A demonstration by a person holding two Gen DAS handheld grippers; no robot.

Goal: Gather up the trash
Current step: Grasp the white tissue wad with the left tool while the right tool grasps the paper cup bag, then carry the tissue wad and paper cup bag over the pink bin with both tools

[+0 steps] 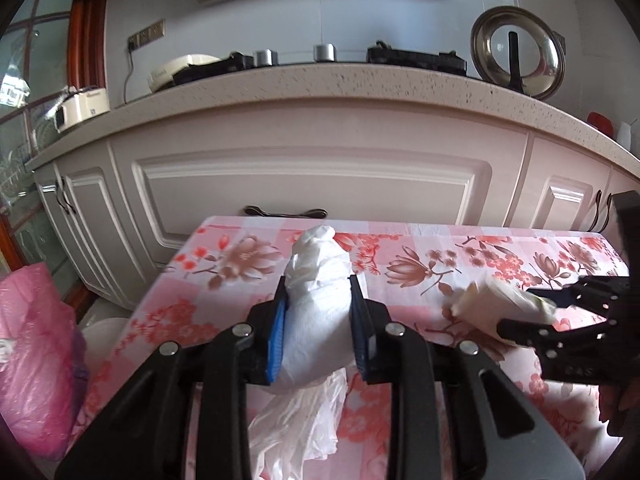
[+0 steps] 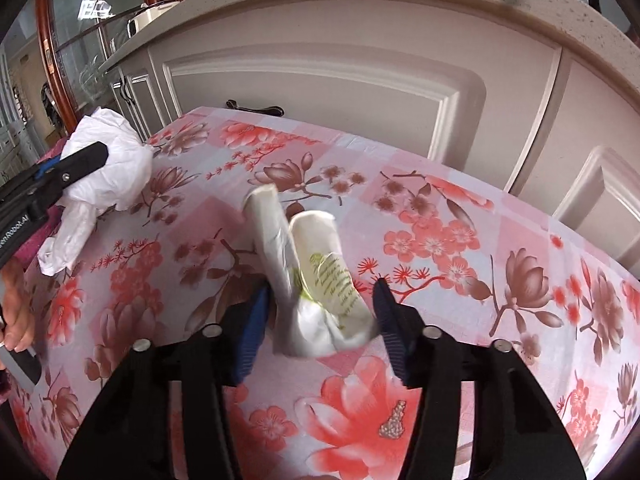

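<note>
My left gripper [image 1: 318, 320] is clamped on a crumpled white plastic bag wad [image 1: 318, 300], held over the counter's pink floral cloth [image 1: 420, 248]. My right gripper [image 2: 320, 322] straddles a folded cream paper wrapper [image 2: 316, 280]; pad contact unclear, can't tell if gripped.

You see a speckled counter [image 1: 320, 80] carrying a glass pot lid [image 1: 518, 52], above cream cabinet doors [image 1: 312, 184]; a pink bag [image 1: 36, 356] sits at left
</note>
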